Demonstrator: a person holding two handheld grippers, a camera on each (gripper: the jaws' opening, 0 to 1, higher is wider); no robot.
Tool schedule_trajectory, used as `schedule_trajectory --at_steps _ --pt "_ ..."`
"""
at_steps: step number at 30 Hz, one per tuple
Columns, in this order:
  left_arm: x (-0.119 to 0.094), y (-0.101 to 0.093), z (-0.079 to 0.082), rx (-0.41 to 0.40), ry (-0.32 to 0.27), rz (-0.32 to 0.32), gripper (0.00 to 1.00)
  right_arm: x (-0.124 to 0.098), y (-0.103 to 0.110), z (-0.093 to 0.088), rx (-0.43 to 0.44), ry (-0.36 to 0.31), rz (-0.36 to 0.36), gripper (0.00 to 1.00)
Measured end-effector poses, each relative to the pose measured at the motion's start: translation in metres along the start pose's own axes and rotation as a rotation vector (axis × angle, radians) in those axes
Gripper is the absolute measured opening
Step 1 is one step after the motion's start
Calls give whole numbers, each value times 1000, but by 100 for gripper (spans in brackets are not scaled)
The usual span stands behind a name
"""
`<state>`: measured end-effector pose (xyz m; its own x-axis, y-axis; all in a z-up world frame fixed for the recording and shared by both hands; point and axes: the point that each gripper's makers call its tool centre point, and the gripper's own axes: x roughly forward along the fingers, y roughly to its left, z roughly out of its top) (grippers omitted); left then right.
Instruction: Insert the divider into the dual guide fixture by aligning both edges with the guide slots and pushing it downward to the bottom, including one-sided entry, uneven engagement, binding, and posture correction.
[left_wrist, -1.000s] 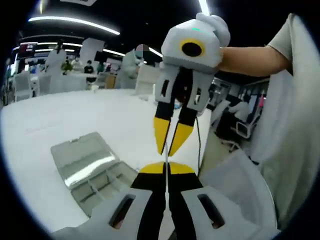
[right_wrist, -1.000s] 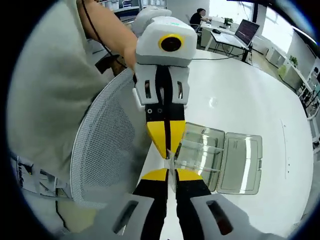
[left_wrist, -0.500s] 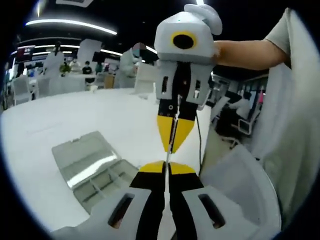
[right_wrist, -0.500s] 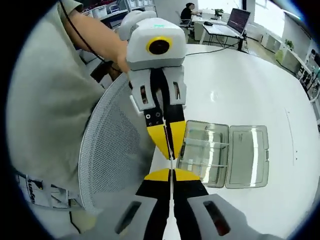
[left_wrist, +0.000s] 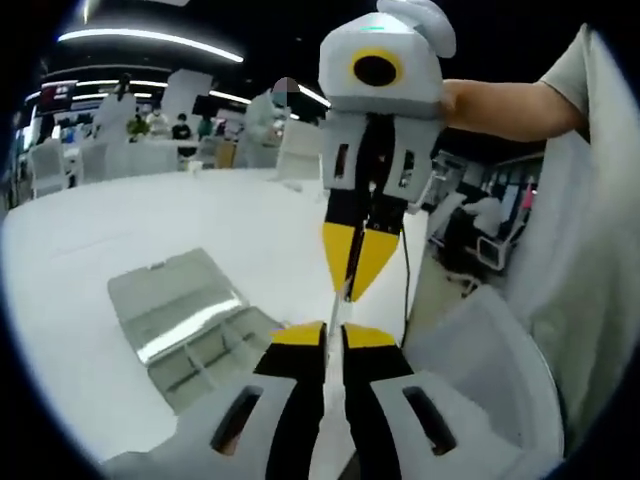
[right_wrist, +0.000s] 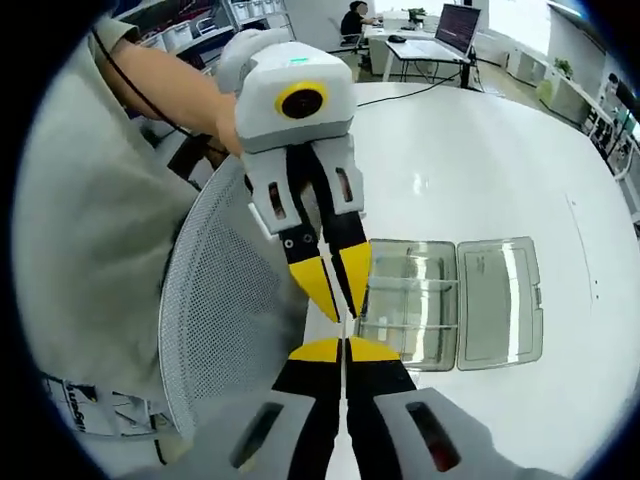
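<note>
A thin clear divider (left_wrist: 338, 305) hangs edge-on in the air between the two grippers, which point at each other tip to tip. My right gripper (left_wrist: 354, 282) (right_wrist: 343, 349) is shut on it. My left gripper (left_wrist: 334, 336) (right_wrist: 337, 305) has its jaws slightly parted around the divider's other edge. The guide fixture (left_wrist: 195, 335) (right_wrist: 405, 300), a clear compartment box with its lid (right_wrist: 500, 300) folded flat, lies on the white table (right_wrist: 480, 180) below and beyond the grippers.
A grey mesh chair back (right_wrist: 220, 330) (left_wrist: 480, 365) stands right at the table edge under the grippers. The person's arm (left_wrist: 510, 105) and grey shirt (right_wrist: 90, 230) are close by. Far desks with people and a monitor lie beyond.
The right gripper, open a second ago, has shut on the divider. The left gripper's jaws have since parted a little. Both views have shifted slightly with the hands.
</note>
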<state>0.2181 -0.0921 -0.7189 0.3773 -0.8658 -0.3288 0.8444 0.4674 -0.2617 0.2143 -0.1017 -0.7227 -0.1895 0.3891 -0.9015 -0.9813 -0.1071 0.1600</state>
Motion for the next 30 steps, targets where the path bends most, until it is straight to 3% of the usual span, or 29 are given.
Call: schedule_trajectory --at_steps 11,19,23,30 --pt "-5 6 -3 39 29 76 25 7 -18 -8 29 28 -45 0" --pt "-12 10 -2 87 51 133 31 14 -34 -19 50 82 -94 0" --pt "-15 14 -3 71 50 156 39 18 -40 -24 84 94 -113 0" --pt "-19 17 -6 74 57 183 44 23 -49 -33 108 126 -129 0"
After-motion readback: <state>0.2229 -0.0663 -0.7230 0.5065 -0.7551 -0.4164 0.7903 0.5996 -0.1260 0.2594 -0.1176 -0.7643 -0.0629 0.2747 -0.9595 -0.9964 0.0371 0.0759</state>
